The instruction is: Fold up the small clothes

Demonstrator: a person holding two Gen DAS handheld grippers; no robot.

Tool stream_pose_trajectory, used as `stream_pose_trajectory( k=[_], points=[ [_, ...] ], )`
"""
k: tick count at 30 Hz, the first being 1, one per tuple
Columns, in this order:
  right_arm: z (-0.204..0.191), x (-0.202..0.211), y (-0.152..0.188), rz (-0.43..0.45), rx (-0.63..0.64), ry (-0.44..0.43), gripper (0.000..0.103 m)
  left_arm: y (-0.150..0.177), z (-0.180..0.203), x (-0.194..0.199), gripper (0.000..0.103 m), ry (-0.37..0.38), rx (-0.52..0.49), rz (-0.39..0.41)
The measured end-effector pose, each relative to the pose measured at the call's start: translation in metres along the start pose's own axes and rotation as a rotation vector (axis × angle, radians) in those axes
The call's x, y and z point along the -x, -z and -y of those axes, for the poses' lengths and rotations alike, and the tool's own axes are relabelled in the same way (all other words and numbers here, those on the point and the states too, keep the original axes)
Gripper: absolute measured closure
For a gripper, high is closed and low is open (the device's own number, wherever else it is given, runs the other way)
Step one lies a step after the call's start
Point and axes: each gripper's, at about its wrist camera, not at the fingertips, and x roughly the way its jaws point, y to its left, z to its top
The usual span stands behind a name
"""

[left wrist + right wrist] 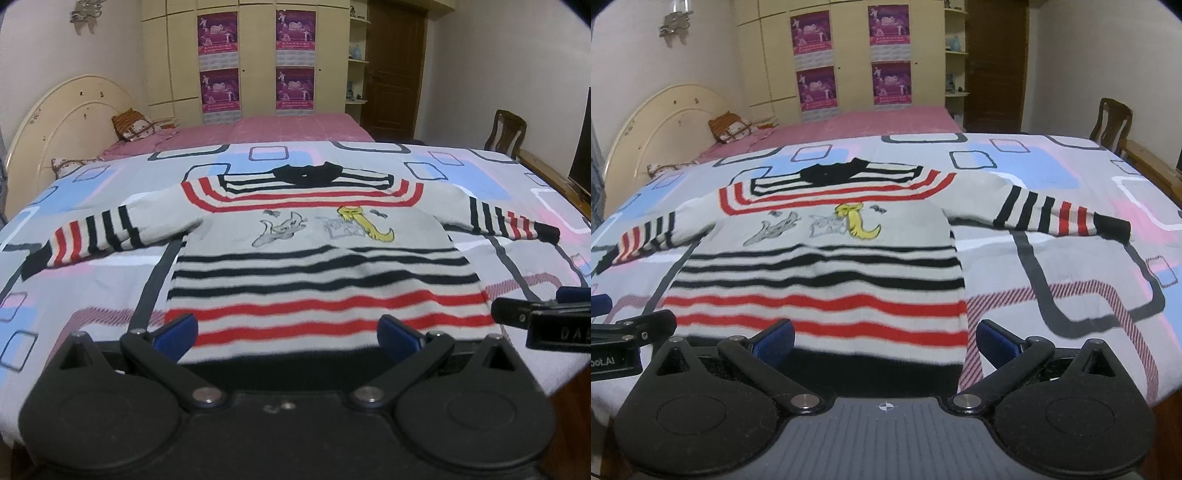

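Left sleeve [92,232] spread out flat, striped sweater [314,258] laid face up on the patterned sheet [92,295], right sleeve [1060,214] outstretched too. No fold made yet, by the look; everything left to do. Left gripper [288,332] and right gripper [884,338] both spread wide at the near hem, holding nothing.

The left gripper [288,332] has a matte black body with two round black discs at its base corners. Black linkage arms run from silver pivot pins to the fingers [177,330], which carry blue pads. The right gripper [886,338] is built the same, but its centre plate is grey and ribbed, with a small white crosshair mark. Seen from the side, each gripper shows raised lettering, only partly readable.
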Motion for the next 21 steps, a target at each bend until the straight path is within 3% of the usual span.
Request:
stream_pose_trajectory(
  k=[6,11,15,21],
  points=[
    [0.017,-0.022,-0.027,0.015,-0.058,0.056,0.0,-0.028,-0.003,-0.033,0.0,0.066,-0.001,-0.02],
    [0.047,-0.03,-0.045,0.039,-0.132,0.125,0.0,-0.046,0.002,-0.055,0.0,0.125,-0.017,0.007],
    [0.097,-0.032,-0.052,0.04,-0.294,0.119,0.0,-0.059,0.016,-0.072,0.0,0.147,-0.04,0.039],
    [0.175,-0.043,-0.062,0.063,-0.454,0.178,0.0,-0.073,0.046,-0.114,0.0,0.163,-0.071,-0.039]
  ],
)
